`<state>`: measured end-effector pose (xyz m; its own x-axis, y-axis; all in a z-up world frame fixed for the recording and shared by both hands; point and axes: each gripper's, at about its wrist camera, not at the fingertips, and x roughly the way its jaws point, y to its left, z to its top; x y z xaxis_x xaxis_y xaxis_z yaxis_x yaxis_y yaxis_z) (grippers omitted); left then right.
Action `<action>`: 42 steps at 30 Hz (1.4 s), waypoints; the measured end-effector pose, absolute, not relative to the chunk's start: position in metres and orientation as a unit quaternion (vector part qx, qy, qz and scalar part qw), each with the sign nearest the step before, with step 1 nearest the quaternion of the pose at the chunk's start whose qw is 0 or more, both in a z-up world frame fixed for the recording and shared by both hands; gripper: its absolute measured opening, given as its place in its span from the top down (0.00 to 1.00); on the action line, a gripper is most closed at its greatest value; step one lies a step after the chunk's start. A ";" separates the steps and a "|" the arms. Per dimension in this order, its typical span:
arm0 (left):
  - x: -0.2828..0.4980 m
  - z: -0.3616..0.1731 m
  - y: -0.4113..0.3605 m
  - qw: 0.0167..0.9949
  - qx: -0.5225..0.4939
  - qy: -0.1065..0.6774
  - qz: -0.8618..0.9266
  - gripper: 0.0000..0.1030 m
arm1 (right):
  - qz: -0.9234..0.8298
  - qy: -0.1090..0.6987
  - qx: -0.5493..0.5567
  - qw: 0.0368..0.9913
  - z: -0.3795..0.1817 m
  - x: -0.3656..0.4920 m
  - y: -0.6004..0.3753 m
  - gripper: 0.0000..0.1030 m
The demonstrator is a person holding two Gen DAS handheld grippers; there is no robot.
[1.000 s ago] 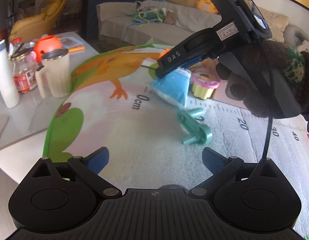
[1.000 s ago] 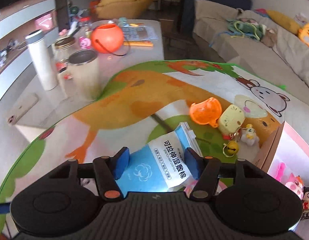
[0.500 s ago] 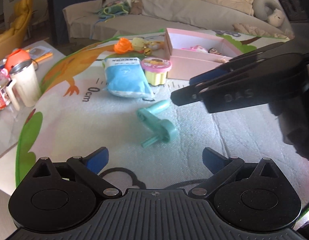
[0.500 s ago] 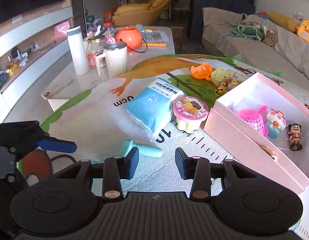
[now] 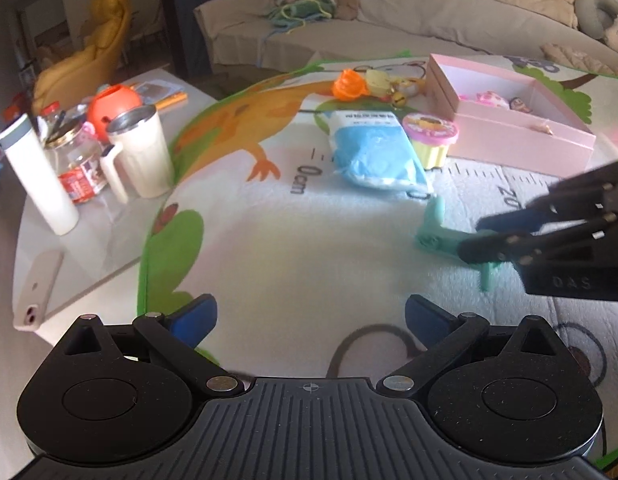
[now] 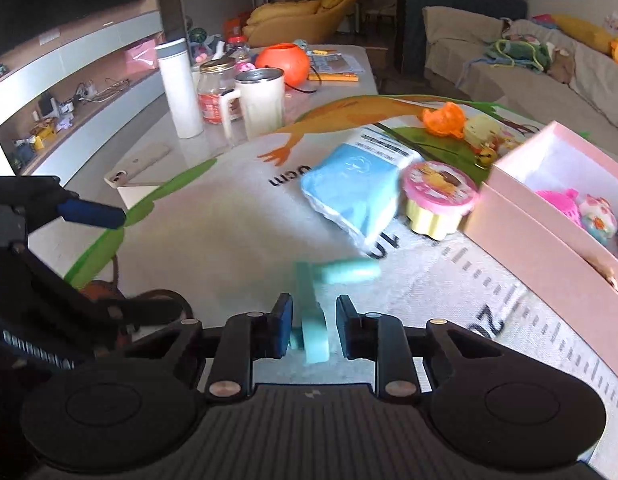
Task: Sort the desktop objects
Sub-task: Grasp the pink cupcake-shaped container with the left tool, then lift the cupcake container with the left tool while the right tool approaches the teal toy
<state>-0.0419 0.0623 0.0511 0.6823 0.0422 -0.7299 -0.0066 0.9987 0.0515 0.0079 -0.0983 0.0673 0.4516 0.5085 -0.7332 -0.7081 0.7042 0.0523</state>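
A teal plastic toy (image 6: 313, 320) with a round handle lies on the play mat (image 5: 309, 240). My right gripper (image 6: 312, 330) straddles it, its blue pads on either side with small gaps, so it is still open. The toy also shows in the left wrist view (image 5: 433, 232), with the right gripper (image 5: 481, 236) over it. My left gripper (image 5: 309, 316) is open and empty above the mat. A blue cotton pack (image 6: 353, 192), a pink-lidded yellow cup (image 6: 439, 200) and a pink box (image 6: 549, 236) holding small toys lie beyond.
An orange toy (image 6: 445, 118) and small yellow figures (image 6: 485, 136) sit at the mat's far side. On the table to the left stand a white bottle (image 6: 179, 88), a jar (image 6: 215, 92), a cream mug (image 6: 261, 104), an orange pumpkin pot (image 6: 283, 60) and a phone (image 5: 37, 284).
My right gripper has swung away from the blue pack and come down around the teal toy, jaws narrowing. The left gripper has stayed open, its view turning back toward the table.
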 end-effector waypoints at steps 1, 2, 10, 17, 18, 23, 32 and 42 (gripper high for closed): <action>-0.036 0.055 0.058 0.921 0.023 0.388 0.002 0.00 | 0.351 0.380 -0.124 0.847 0.067 0.010 -0.112 0.77; -0.030 0.058 0.052 0.925 0.024 0.378 -0.010 0.00 | 0.336 0.379 -0.122 0.853 0.067 0.010 -0.124 0.77; 0.052 0.057 -0.018 0.942 0.053 0.316 -0.099 0.00 | 0.195 0.339 -0.115 0.913 0.065 0.004 -0.212 0.52; 0.099 0.040 -0.042 0.940 0.107 0.315 -0.071 0.28 | 0.161 0.327 -0.082 0.927 0.044 -0.006 -0.233 0.33; 0.100 0.041 -0.042 0.940 0.110 0.316 -0.070 0.35 | 0.161 0.325 -0.084 0.928 0.044 -0.007 -0.232 0.32; 0.096 0.044 -0.036 0.940 0.109 0.316 -0.063 0.45 | 0.168 0.330 -0.074 0.926 0.043 -0.001 -0.230 0.25; 0.040 0.041 -0.022 0.921 0.057 0.372 -0.106 0.74 | 0.160 0.330 -0.078 0.927 0.042 -0.003 -0.229 0.19; 0.044 0.032 -0.017 0.927 0.035 0.361 -0.100 0.33 | 0.137 0.332 -0.096 0.928 0.041 -0.003 -0.224 0.10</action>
